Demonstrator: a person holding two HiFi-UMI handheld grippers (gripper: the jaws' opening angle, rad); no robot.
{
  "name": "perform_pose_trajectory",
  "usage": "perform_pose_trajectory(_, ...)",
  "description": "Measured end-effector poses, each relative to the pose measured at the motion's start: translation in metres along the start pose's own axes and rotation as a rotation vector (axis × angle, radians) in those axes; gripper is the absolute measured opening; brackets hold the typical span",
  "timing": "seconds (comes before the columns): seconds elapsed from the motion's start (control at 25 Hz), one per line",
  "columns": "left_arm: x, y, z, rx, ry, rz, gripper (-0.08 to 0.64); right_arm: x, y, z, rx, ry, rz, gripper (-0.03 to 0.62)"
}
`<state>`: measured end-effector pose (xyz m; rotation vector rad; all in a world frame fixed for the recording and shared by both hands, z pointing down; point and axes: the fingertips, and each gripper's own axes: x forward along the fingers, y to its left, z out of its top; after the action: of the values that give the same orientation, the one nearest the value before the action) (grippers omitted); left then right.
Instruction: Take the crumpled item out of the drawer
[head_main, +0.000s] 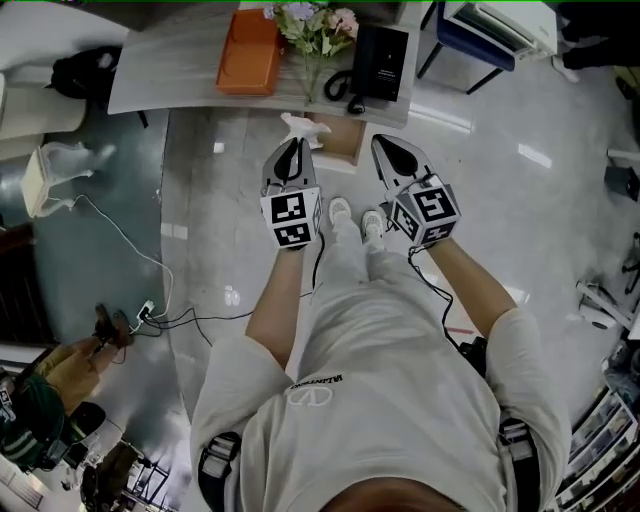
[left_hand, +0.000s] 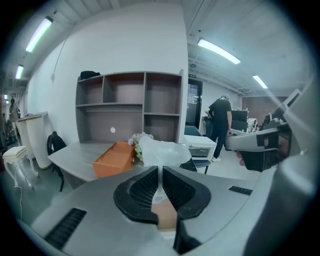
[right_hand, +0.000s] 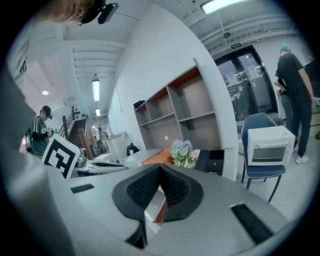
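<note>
- My left gripper (head_main: 292, 146) (left_hand: 160, 170) is clenched on the crumpled item (head_main: 303, 127) (left_hand: 162, 150). The jaws pinch a thin neck of it, and the rest puffs out white above the tips.
- The crumpled item is out of the drawer (head_main: 343, 140), held up in the air. In the head view it sits at the drawer's 9 o'clock edge.
- The drawer stands open, sticking out from the near edge of the desk (head_main: 180, 70) at my 12 o'clock. The part of its inside that I can see is plain light brown. The rest is hidden by my grippers.
- My right gripper (head_main: 381, 143) (right_hand: 160, 167) is closed with nothing in it, its tips meeting. It hovers at the drawer's 3 o'clock side.
- An orange box (head_main: 248, 52) (left_hand: 114, 159) lies on the desk at 11 o'clock from the drawer. I cannot tell what it holds.
- A bunch of flowers (head_main: 315, 25) (right_hand: 184, 152) stands at the orange box's 3 o'clock. A black box (head_main: 381, 62) (right_hand: 220, 160) is at 3 o'clock from the flowers.
- A shelf unit (left_hand: 129, 107) with open compartments stands against the wall behind the desk, and a dark thing (left_hand: 89, 75) lies on top at its left end.
</note>
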<state>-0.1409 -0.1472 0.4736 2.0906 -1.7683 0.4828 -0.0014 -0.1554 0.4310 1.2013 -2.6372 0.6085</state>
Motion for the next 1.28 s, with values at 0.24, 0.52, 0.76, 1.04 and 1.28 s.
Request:
perform_pose_trajectory(0.24,-0.039,0.004,0.06,0.017,-0.128,0.016,0.031,-0.034,-0.005,0.058,-0.062,-0.097,-0.046,0.002)
perform_pose_trajectory(0.52,-0.084,0.007,0.119,0.045,-0.265,0.016,0.031,-0.072,-0.004,0.114,-0.104,-0.186,-0.067,0.002)
perform_pose_trajectory(0.76,-0.118,0.003,0.163,0.038,-0.381,0.021,0.031,-0.11,-0.006,0.145,-0.12,-0.23,-0.081,0.002)
perform_pose_trajectory(1.04,-0.142,0.003,0.215,0.053,-0.501,0.028,0.031,-0.143,-0.02,0.187,-0.123,-0.285,-0.13,0.002)
perform_pose_trajectory(1.28,-0.158,0.009,0.242,0.02,-0.589,0.054,0.031,-0.161,-0.026,0.217,-0.148,-0.334,-0.156,0.002)
